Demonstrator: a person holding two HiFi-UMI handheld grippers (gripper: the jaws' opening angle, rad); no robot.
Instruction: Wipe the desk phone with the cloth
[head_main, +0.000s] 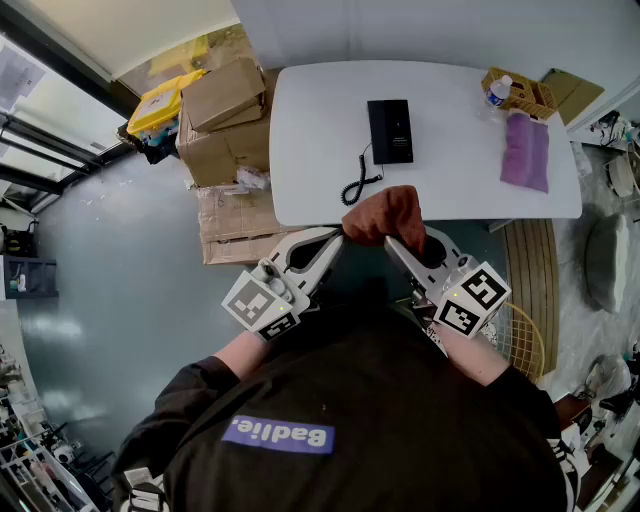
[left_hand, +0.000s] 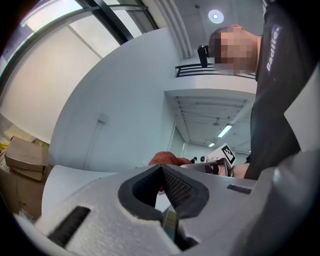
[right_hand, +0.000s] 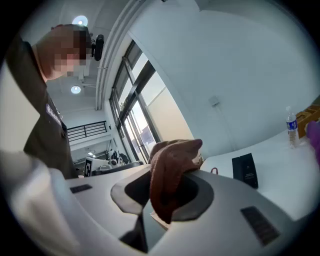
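Rust-brown cloth (head_main: 385, 213) is bunched in a soft lump between the tips of the two hand-held grippers, in front of the person's chest and just off the near edge of the white rounded table (head_main: 320, 120).

The right gripper (head_main: 393, 243) has its jaws closed on the cloth. In the right gripper view a thick fold (right_hand: 167, 175) runs down through the dark pads and hangs below them, while the rest mounds above the tips.

The left gripper (head_main: 335, 238) meets the cloth from the other side. In the left gripper view its jaws (left_hand: 161, 170) come together at the tips, a sliver of the brown fabric shows between the pads, and the lump (left_hand: 165, 158) rises just beyond them, so it appears to pinch an edge.

The black rectangular desk phone (head_main: 390, 130) lies flat on the table beyond the grippers, well apart from both and untouched. Its coiled black cord (head_main: 357, 183) trails toward the near edge, ending close to the cloth. In the right gripper view the phone (right_hand: 245, 170) sits to the right of the jaws.

Further right on the table lie a purple cloth (head_main: 526, 152) and a clear plastic water bottle (head_main: 497, 90). Brown cardboard boxes (head_main: 225, 120) are stacked on the floor to the table's left.
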